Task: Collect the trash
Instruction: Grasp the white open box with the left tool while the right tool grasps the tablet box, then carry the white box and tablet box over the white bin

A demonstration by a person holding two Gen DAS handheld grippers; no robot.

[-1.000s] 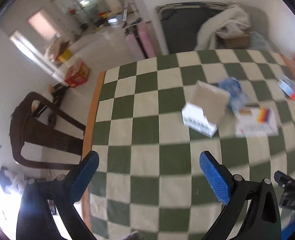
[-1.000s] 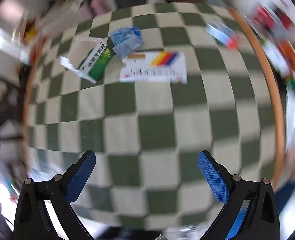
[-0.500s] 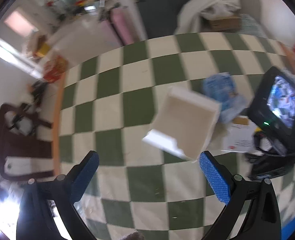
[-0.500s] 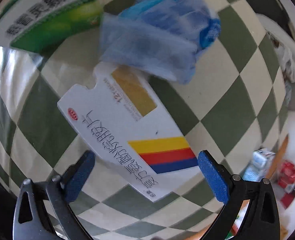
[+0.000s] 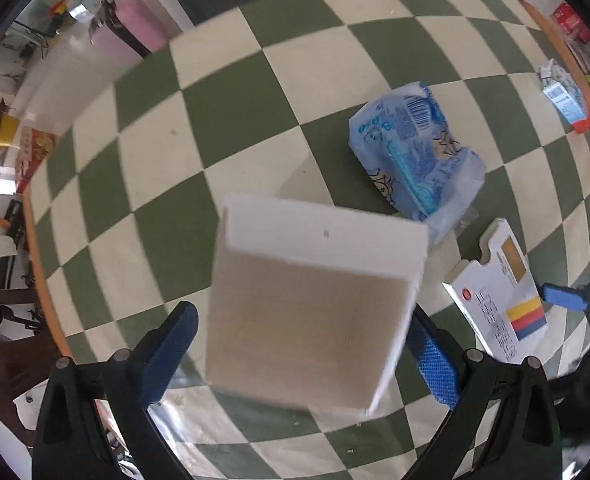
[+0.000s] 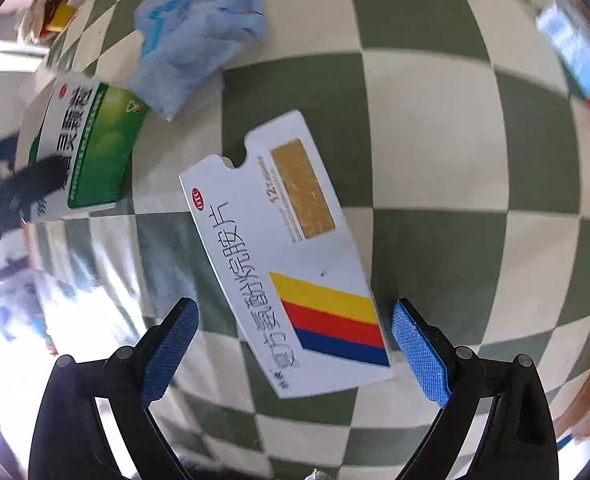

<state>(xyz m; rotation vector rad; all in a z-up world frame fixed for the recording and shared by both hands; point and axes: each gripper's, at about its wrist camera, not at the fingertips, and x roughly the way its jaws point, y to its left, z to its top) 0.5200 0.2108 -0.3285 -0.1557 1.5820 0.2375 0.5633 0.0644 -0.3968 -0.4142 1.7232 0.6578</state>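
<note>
Both sets of jaws are gaping apart: left gripper (image 5: pixel 299 354) is straddling the white carton (image 5: pixel 311 312) at 12 o'clock, right gripper (image 6: pixel 295 344) flanking the flat med box (image 6: pixel 291 256)—both prob light, crushable cardboard, so I'd pinch the long edges.

Boxes: three (image 6: pixel 285 256); blue wrapper (image 6: pixel 199 36): one.

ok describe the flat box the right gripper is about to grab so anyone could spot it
On the green-and-cream checkered tablecloth, look between the open fingers of the right gripper. A flat white medicine box lies there, apart from the crumpled blue wrapper and the green box. Only it has yellow, red and blue stripes and a gold patch.
</note>
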